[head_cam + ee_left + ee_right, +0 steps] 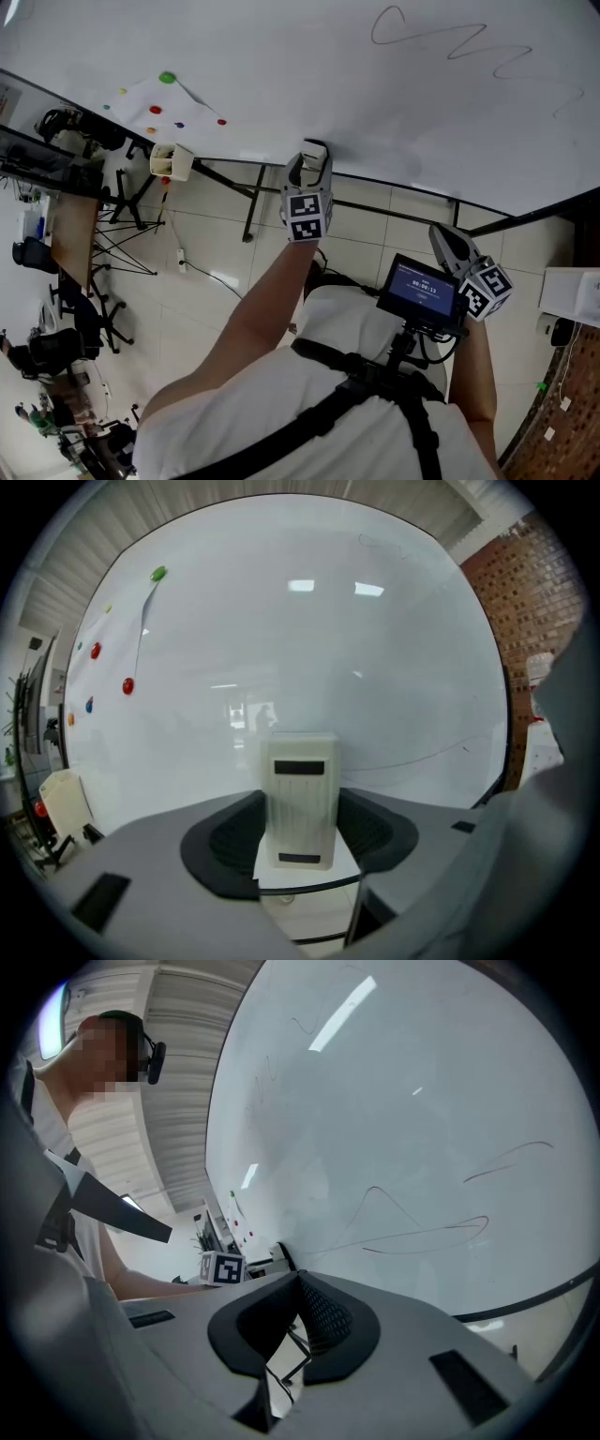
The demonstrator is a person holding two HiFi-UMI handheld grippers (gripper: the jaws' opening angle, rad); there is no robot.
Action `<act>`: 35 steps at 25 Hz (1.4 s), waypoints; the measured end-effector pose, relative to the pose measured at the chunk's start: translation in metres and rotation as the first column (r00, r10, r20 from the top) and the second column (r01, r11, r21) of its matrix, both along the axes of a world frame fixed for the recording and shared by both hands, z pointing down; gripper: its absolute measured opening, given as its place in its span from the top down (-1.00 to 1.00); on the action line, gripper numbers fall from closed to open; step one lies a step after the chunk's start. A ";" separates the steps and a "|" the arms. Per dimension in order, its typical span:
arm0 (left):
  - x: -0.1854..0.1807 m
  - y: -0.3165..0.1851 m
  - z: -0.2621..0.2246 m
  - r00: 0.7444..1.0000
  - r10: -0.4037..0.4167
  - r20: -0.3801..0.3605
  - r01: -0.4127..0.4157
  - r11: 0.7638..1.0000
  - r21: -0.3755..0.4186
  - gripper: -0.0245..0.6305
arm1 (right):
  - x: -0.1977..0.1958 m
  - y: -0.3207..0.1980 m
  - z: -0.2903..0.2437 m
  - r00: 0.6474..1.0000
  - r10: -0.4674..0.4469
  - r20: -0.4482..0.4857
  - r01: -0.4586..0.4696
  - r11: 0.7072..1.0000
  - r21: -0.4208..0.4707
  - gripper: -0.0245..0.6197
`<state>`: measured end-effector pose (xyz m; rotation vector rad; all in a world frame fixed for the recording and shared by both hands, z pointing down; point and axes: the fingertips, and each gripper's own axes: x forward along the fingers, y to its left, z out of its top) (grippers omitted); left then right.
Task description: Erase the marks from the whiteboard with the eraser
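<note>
The whiteboard point(281, 66) fills the top of the head view. A thin looping squiggle mark point(469, 47) runs across its upper right. My left gripper point(309, 159) is held up at the board's lower edge, shut on a white ribbed eraser point(300, 799) that stands upright between the jaws, facing the board point(309, 649). My right gripper point(448, 242) hangs lower at the right, below the board's edge, shut with nothing in it. In the right gripper view its jaws point(298, 1283) meet, and thin marks point(422, 1232) show on the board beyond.
Coloured magnets point(167, 79) pin a paper sheet point(150, 98) at the board's left. A white holder point(171, 161) hangs under it. The board's stand legs point(253, 202) are on the tiled floor. Office chairs point(56, 309) stand left, a brick wall point(506, 592) right.
</note>
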<state>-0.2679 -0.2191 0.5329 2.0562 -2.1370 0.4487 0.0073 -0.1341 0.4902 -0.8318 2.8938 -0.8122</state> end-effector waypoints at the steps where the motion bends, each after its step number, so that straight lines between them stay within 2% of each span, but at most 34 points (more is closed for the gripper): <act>1: -0.013 0.001 0.003 1.000 -0.018 0.010 0.018 1.000 -0.001 0.09 | 0.001 -0.001 0.005 1.000 -0.004 0.000 0.004 1.000 0.000 0.91; 3: -0.056 0.005 0.003 0.988 -0.151 -0.032 0.152 0.988 0.014 0.09 | 0.005 -0.004 0.011 1.000 -0.004 0.004 0.004 1.000 0.003 0.91; 5: -0.103 0.008 -0.013 0.959 -0.274 -0.066 0.277 0.960 0.039 0.09 | 0.006 -0.005 0.013 1.000 -0.005 0.010 0.005 1.000 0.000 0.91; 7: -0.128 0.008 -0.037 0.956 -0.293 -0.019 0.294 0.954 0.055 0.09 | 0.004 -0.003 0.010 1.000 -0.007 0.017 0.007 1.000 -0.001 0.91; 9: -0.127 0.008 -0.048 0.960 -0.278 0.013 0.277 0.960 0.049 0.09 | 0.003 -0.004 0.007 1.000 -0.008 0.023 0.008 1.000 -0.003 0.91; 12: -0.097 0.010 -0.046 0.964 -0.265 -0.032 0.266 0.962 0.057 0.09 | 0.002 -0.006 -0.006 1.000 -0.016 0.021 0.016 1.000 0.006 0.91; 14: -0.064 0.011 -0.045 0.970 -0.234 -0.061 0.237 0.971 0.043 0.09 | -0.001 -0.006 -0.023 1.000 -0.023 0.014 0.023 0.999 0.024 0.91; 18: 0.008 0.009 -0.024 0.998 -0.049 -0.049 0.048 0.999 -0.023 0.09 | -0.015 -0.010 -0.041 1.000 -0.020 -0.004 0.020 0.999 0.035 0.91; 21: 0.015 0.006 -0.021 0.997 0.070 -0.036 -0.071 0.997 -0.012 0.08 | -0.032 -0.017 -0.047 0.999 -0.020 -0.031 0.021 0.999 0.044 0.91; 23: 0.000 0.009 -0.025 0.992 0.124 -0.005 -0.124 0.992 -0.005 0.09 | -0.042 -0.017 -0.051 0.999 -0.024 -0.044 0.026 0.998 0.059 0.91; 24: -0.015 0.012 -0.028 0.993 0.118 0.003 -0.118 0.993 0.002 0.09 | -0.047 -0.017 -0.052 0.998 -0.024 -0.052 0.027 0.998 0.063 0.91; 28: -0.114 0.026 -0.053 1.000 0.001 0.001 -0.001 0.999 0.044 0.09 | -0.072 -0.011 -0.056 0.999 -0.005 -0.051 0.010 0.996 0.087 0.91; 30: -0.151 0.034 -0.064 0.998 -0.055 0.009 0.054 0.996 0.065 0.09 | -0.082 -0.005 -0.055 0.999 -0.001 -0.050 0.005 0.996 0.091 0.91; 33: -0.175 0.037 -0.071 0.994 -0.110 0.001 0.109 0.990 0.094 0.09 | -0.091 0.001 -0.049 0.998 -0.006 -0.059 0.011 0.997 0.082 0.91; 35: -0.172 0.032 -0.071 0.995 -0.102 0.000 0.102 0.988 0.114 0.09 | -0.096 0.004 -0.047 0.998 -0.001 -0.066 0.006 0.997 0.079 0.91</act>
